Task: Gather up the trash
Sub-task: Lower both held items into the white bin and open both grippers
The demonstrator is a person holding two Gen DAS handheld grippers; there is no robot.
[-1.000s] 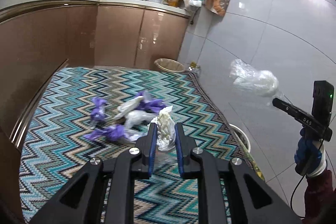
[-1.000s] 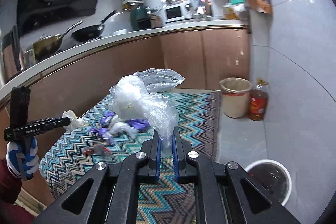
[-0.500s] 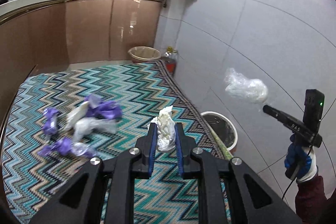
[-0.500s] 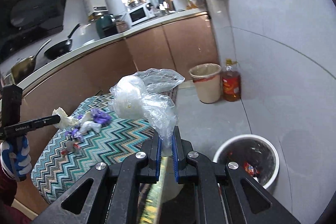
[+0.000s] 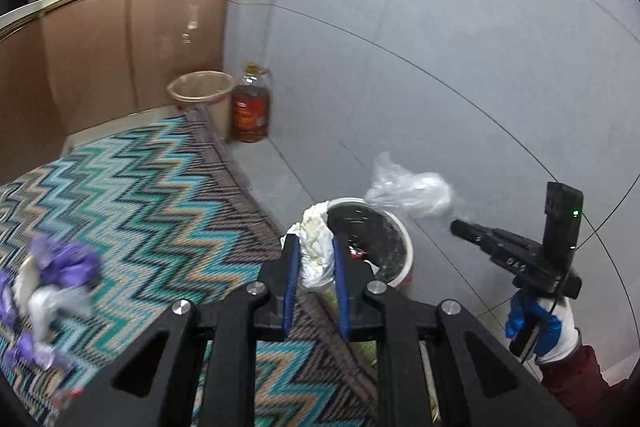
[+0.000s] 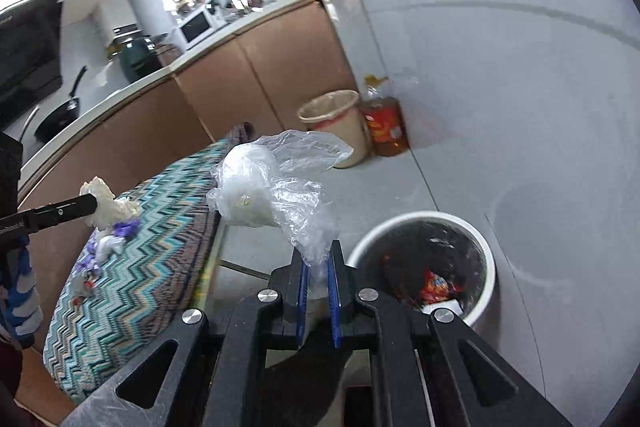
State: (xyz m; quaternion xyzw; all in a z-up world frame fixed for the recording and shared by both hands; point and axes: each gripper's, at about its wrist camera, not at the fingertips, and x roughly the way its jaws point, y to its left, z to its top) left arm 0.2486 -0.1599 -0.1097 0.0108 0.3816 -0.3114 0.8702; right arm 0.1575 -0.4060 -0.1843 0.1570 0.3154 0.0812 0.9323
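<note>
My left gripper is shut on a crumpled white tissue and holds it in the air at the near rim of the white trash bin on the floor. My right gripper is shut on a clear plastic bag and holds it in the air to the left of the same bin, which has red wrappers inside. In the left wrist view the bag hangs just beyond the bin. Purple and white trash lies on the zigzag-patterned table.
A beige bin and a bottle of amber oil stand on the floor by the tiled wall. Brown kitchen cabinets run behind the table. More scraps lie on the table in the right wrist view.
Both grippers have swung right, away from the table and toward the white bin, each still holding its trash. The bin now sits close in front of both.
</note>
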